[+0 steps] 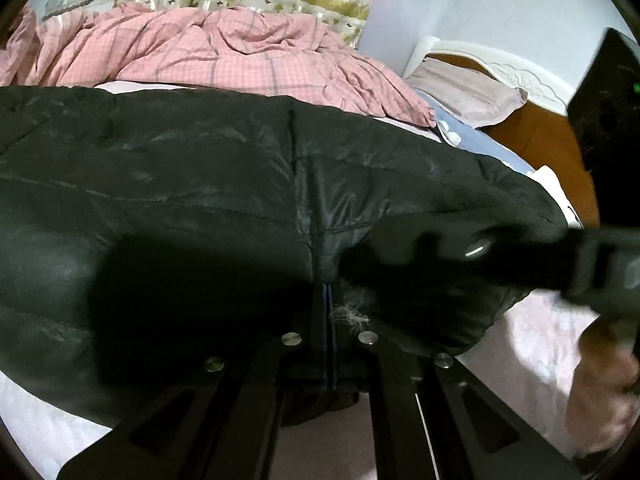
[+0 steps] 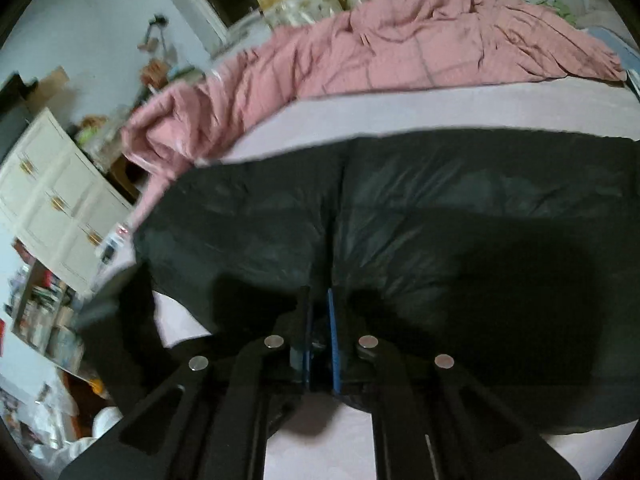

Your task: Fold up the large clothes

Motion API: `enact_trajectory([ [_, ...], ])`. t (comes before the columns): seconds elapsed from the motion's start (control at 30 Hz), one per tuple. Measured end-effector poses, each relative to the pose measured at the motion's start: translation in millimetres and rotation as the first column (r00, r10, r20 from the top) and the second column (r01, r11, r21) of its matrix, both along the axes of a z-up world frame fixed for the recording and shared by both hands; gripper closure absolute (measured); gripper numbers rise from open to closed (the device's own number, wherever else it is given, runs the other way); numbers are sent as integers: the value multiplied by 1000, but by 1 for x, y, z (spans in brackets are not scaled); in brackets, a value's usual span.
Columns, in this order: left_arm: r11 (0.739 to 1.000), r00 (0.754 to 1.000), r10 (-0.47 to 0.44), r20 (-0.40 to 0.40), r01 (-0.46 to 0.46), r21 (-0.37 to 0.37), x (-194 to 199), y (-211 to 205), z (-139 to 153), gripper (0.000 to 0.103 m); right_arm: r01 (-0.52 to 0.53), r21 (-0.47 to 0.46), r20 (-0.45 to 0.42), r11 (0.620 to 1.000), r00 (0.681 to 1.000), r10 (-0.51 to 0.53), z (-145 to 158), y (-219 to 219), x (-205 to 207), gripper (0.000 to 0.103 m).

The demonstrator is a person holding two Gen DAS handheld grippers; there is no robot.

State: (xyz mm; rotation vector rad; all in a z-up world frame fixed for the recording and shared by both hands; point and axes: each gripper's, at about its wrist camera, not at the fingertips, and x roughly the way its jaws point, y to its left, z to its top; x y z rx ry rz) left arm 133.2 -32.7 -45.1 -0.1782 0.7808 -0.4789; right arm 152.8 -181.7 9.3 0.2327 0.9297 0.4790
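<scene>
Pink quilt (image 1: 224,52), pillow (image 1: 468,92), white drawers (image 2: 52,192), maybe bookshelf w/ clutter (image 2: 40,308)

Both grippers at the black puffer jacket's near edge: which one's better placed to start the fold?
Probably left gripper: jaws shut on the black puffer jacket hem. Right gripper shows a slight gap, grip unclear.

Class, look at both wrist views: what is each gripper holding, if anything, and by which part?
Both hold the black padded jacket by its near edge: the left gripper is shut on the hem beside the seam, the right gripper likewise.
</scene>
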Motion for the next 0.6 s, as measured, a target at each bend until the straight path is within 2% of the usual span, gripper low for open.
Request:
enact_trajectory([
  [0.1, 1000, 1000, 5, -12, -5, -26, 1, 4, -2, 99, 20, -44, -59, 999, 998, -22, -12, 4, 11, 95],
  [0.2, 1000, 1000, 13, -14, -13, -18, 2, 3, -2, 99, 40, -84, -101, 996, 994, -49, -22, 7, 28, 98],
  [0.4, 999, 999, 34, -29, -35, -17, 4, 5, -3, 99, 97, -147, -91, 984, 990, -111, -23, 11, 71, 103],
  [0.6, 999, 998, 50, -34, -51, -17, 5, 8, -4, 99, 179, -127, -151, 976, 969, -197, -32, 11, 137, 103],
])
